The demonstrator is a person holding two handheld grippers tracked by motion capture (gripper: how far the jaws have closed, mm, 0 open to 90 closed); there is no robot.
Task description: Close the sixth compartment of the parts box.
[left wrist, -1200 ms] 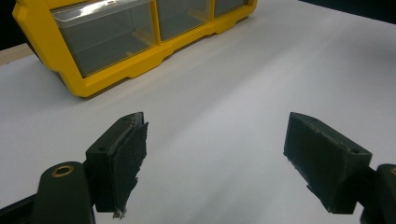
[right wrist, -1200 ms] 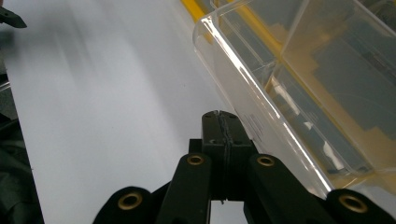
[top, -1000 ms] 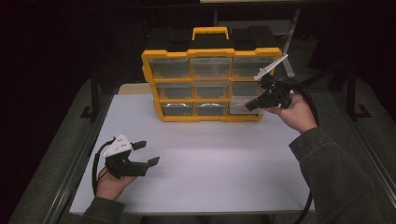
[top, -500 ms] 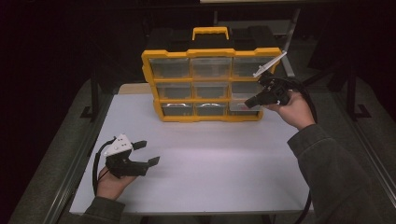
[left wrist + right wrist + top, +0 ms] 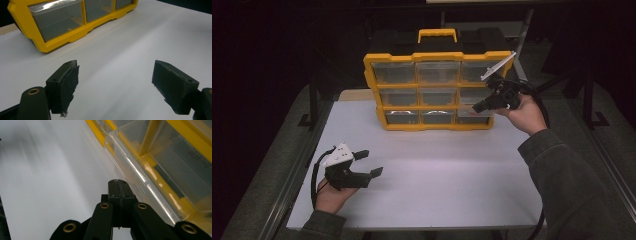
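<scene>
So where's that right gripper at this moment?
In the high view the right gripper is at the right, jaws shut, by the bottom-right drawer of the yellow organizer.

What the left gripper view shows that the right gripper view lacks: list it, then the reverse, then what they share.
Left gripper view: the left gripper, jaws wide apart over bare table, nothing between them.
Right gripper view: the right gripper, jaws shut, close beside a clear drawer standing out from the frame.
Both: the yellow organizer and the white table.
</scene>
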